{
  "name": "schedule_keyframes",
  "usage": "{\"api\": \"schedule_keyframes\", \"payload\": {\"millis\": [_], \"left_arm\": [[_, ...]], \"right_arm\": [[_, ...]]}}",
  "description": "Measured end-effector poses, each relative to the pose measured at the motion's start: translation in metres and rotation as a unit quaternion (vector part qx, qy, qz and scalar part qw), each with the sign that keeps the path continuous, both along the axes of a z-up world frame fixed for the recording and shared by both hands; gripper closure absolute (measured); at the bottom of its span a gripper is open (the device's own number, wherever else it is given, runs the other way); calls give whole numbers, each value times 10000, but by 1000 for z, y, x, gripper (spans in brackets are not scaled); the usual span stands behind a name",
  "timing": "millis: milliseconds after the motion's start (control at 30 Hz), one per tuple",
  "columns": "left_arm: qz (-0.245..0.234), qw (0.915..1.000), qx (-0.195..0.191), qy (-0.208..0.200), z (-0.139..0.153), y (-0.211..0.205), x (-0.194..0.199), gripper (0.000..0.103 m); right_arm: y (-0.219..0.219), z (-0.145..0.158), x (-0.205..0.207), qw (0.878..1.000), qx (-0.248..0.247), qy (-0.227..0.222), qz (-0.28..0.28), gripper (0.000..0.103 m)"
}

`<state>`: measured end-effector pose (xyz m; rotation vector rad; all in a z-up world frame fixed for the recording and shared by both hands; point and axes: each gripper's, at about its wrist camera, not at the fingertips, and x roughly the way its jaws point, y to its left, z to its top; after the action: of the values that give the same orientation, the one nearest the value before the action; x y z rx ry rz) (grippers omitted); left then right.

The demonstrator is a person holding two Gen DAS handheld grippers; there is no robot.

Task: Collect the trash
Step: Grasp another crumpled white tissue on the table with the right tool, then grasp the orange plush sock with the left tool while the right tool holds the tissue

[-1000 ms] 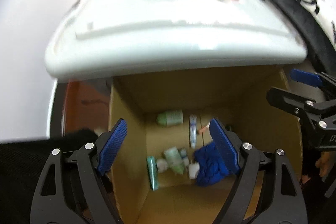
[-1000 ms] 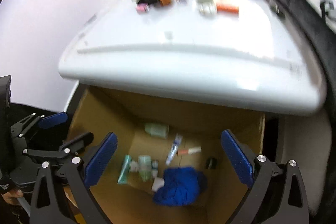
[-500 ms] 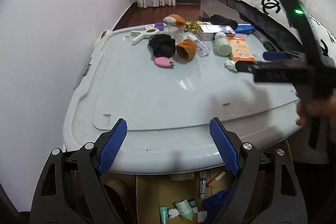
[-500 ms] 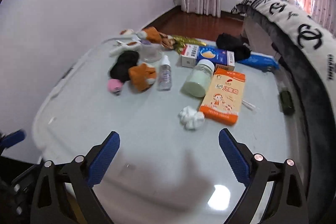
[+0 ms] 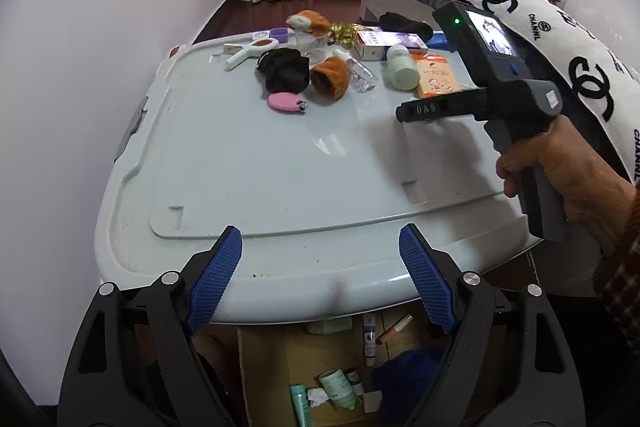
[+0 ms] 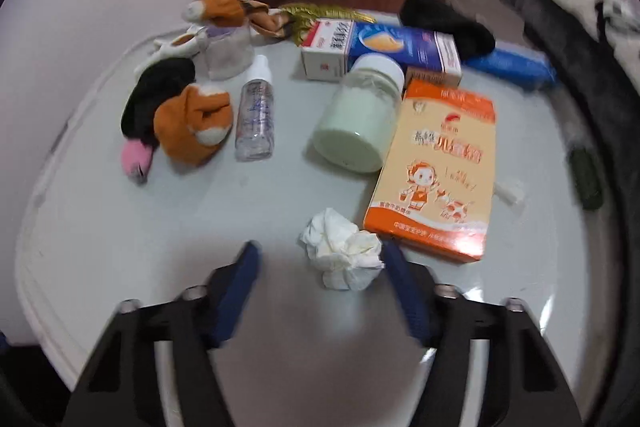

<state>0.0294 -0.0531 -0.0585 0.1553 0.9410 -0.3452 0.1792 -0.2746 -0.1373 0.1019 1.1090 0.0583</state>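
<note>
the step in hand looks like a pickup: the right gripper (image 6: 320,263) is low over the pale grey plastic surface (image 6: 120,227), its jaws spread wide and holding nothing, with the crumpled white tissue wad (image 6: 342,253) between the blue pads, close against the right-hand one. the wad lies toward the surface's near edge, its right side touching or nearly touching the near corner of the flat orange carton (image 6: 438,171). the next move, i'd judge, calls for nudging forward a little, closing gently on the soft paper without catching the carton, then carrying it to the open brown cardboard box (image 5: 280,367) below the near edge, where tubes and bottles already lie.

the left gripper (image 5: 320,283) hangs back over that near edge, level, jaws wide apart and empty, the box showing below it. in its view the right hand (image 5: 560,171) grips the other tool's handle, reaching in from the right edge with the tool angled down toward the surface.
</note>
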Motion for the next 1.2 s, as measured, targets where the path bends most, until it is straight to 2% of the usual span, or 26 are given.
{"api": "schedule_keyframes", "payload": {"millis": [33, 167, 367, 433, 533, 633, 700, 733, 767, 800, 967, 1033, 1100, 1200], "left_arm": [[-3, 10000, 3, -1, 0, 0, 0, 24], [12, 10000, -35, 43, 0, 2, 2, 24], [130, 9999, 77, -16, -2, 5, 6, 24], [167, 9998, 129, -59, -3, 5, 7, 24], [167, 9996, -41, -203, 1, 5, 12, 24], [9, 9980, -567, -291, 14, -4, 29, 25], [-259, 9950, -928, -247, 20, -17, 49, 35], [-416, 9934, -1033, -264, 23, -27, 63, 37], [-495, 9932, -1013, -278, 23, -36, 78, 40], [-608, 9934, -936, -261, 21, -47, 98, 48], [-1056, 9881, -1115, 58, -7, -67, 159, 52], [-1377, 9855, -976, 169, -22, -78, 177, 58], [-1643, 9820, -898, 262, -31, -86, 188, 68], [-1779, 9824, -552, 104, -39, -95, 201, 68]], "right_arm": [[-2, 0, 2, 9999, 138, 14, -3, 81], [4, 1, 1, 9998, -191, 0, -24, 81], [6, 13, -15, 9999, -46, -116, 57, 81], [11, 28, -26, 9996, -70, -206, 173, 81], [15, 61, -53, 9984, 7, -456, 324, 81], [17, 99, -84, 9956, -31, -786, 511, 80], [13, 118, -105, 9931, 30, -1037, 541, 80], [10, 121, -109, 9927, 86, -1070, 542, 80], [6, 124, -114, 9922, 167, -1124, 512, 80], [1, 124, -117, 9920, 248, -1140, 491, 79], [-15, 116, -121, 9924, 336, -1111, 419, 79], [-22, 115, -122, 9923, 366, -1119, 378, 79], [-27, 114, -124, 9923, 434, -1085, 398, 78], [-30, 116, -127, 9919, 472, -1104, 423, 78]]}}
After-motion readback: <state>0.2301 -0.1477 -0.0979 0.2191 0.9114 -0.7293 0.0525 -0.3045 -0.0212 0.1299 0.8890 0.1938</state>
